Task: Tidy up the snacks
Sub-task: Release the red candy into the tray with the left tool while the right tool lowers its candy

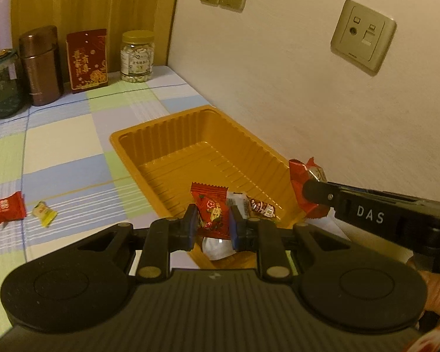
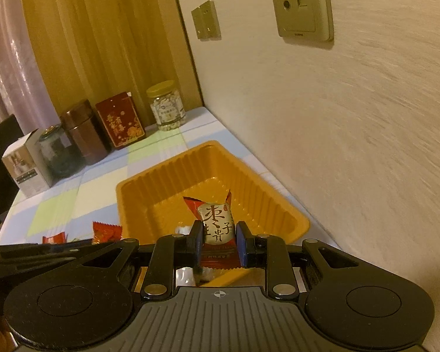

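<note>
An orange ribbed plastic tray (image 1: 161, 135) (image 2: 149, 182) stands on the checked tablecloth by the wall. My left gripper (image 1: 212, 223) is shut on a red flowered snack packet (image 1: 212, 208) above the tray's near end. A white sweet (image 1: 237, 202), a dark wrapped sweet (image 1: 262, 206) and a white packet (image 1: 217, 248) lie in the tray. My right gripper (image 2: 220, 234) is shut on a red and white date snack packet (image 2: 217, 220) over the tray; it shows at the tray's right rim in the left wrist view (image 1: 303, 180).
A red packet (image 1: 7, 208) and a small yellow sweet (image 1: 45, 212) lie on the cloth left of the tray. At the back stand a nut jar (image 1: 137, 57), a red box (image 1: 87, 60), a brown canister (image 1: 41, 66) and a glass jar (image 1: 1, 85). The wall runs close on the right.
</note>
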Action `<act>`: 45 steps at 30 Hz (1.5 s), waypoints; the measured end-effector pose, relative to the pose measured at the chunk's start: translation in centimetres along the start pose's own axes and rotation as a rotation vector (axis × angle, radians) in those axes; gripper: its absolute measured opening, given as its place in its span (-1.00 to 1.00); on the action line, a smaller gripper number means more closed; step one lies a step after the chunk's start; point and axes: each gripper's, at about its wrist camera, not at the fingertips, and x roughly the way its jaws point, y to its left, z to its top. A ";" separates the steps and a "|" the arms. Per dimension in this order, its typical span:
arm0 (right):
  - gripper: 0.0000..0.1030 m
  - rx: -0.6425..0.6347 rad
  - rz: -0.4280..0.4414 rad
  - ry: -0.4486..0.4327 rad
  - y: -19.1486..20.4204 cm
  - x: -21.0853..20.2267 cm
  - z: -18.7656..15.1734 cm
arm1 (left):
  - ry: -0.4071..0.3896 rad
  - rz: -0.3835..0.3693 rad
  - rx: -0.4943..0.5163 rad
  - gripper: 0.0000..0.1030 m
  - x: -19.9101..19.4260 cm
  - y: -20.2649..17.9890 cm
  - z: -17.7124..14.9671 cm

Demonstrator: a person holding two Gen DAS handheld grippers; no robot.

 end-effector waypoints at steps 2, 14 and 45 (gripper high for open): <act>-0.53 0.002 -0.003 0.002 -0.3 0.5 0.2 | 0.005 -0.007 0.003 -0.62 0.8 -0.1 0.2; -0.53 0.020 -0.019 0.014 -1.5 2.3 0.3 | 0.032 -0.038 0.008 -0.61 4.0 -0.2 0.6; -0.53 0.050 0.062 0.029 0.6 2.9 1.4 | -0.006 0.091 -0.097 0.03 0.1 5.3 -1.6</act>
